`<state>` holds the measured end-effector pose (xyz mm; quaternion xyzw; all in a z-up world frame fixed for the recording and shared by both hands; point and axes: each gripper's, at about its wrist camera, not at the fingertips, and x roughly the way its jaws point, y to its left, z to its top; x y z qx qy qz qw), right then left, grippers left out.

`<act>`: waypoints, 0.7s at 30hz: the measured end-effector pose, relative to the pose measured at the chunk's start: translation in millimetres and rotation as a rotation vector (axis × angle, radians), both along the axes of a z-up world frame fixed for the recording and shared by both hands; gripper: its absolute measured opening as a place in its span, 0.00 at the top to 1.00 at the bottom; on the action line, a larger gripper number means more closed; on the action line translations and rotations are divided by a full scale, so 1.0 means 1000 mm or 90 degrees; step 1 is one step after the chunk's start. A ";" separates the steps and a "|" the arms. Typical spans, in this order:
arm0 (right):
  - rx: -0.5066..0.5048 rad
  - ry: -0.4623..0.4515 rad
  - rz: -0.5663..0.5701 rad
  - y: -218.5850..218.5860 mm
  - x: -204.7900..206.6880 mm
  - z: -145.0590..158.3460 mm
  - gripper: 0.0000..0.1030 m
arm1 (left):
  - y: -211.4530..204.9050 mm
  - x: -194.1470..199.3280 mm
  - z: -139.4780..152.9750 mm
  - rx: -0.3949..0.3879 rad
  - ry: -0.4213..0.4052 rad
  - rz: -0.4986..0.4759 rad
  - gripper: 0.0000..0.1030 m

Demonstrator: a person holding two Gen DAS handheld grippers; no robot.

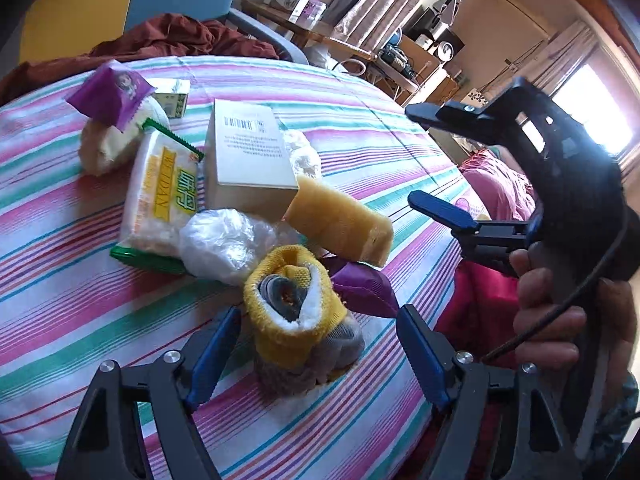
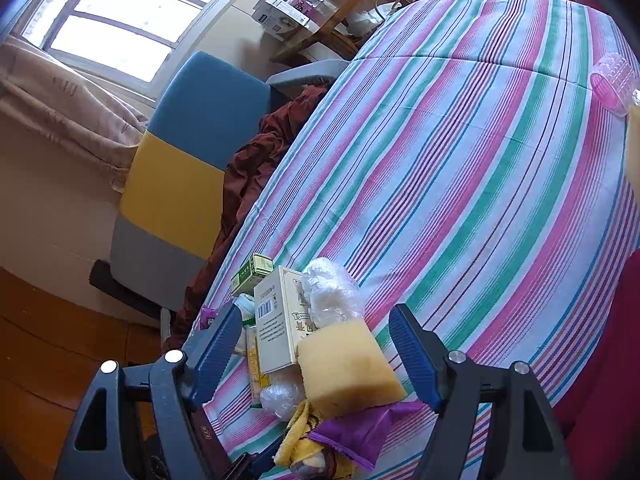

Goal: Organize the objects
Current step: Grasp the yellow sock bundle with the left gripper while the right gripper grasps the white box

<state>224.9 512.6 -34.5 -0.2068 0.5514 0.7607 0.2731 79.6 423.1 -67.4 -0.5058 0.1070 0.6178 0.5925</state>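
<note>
A pile of objects lies on the striped bedspread [image 1: 340, 112]. A rolled yellow and grey sock [image 1: 300, 312] stands between the open fingers of my left gripper [image 1: 316, 344], not gripped. Behind it lie a yellow sponge [image 1: 340, 224], a purple packet [image 1: 364, 288], a clear plastic bundle [image 1: 224, 244], a white box [image 1: 248, 148], a green-edged tissue pack [image 1: 160, 200] and another purple packet [image 1: 112, 96]. My right gripper [image 1: 436, 168] is open and empty to the right. In the right wrist view the sponge [image 2: 348, 368] sits between its open fingers [image 2: 416, 356].
A small green box [image 1: 174, 100] lies at the back of the pile. A pink hair roller [image 2: 612, 84] lies far off on the bedspread [image 2: 460, 160]. A blue, yellow and grey chair [image 2: 180, 168] with dark red cloth [image 2: 256, 160] stands beside the bed.
</note>
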 end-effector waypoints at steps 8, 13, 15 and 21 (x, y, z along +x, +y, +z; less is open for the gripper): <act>0.009 -0.031 0.030 -0.002 -0.009 -0.002 0.25 | -0.032 -0.006 -0.011 0.008 0.006 0.012 0.64; 0.034 -0.059 0.076 -0.010 -0.022 0.000 0.25 | -0.081 -0.008 -0.005 0.004 0.100 0.048 0.64; 0.041 -0.072 0.090 -0.014 -0.027 0.000 0.25 | -0.098 -0.005 -0.005 0.006 0.142 0.059 0.64; 0.083 -0.119 0.122 -0.026 -0.038 0.006 0.26 | -0.113 -0.006 -0.018 0.038 0.158 0.074 0.63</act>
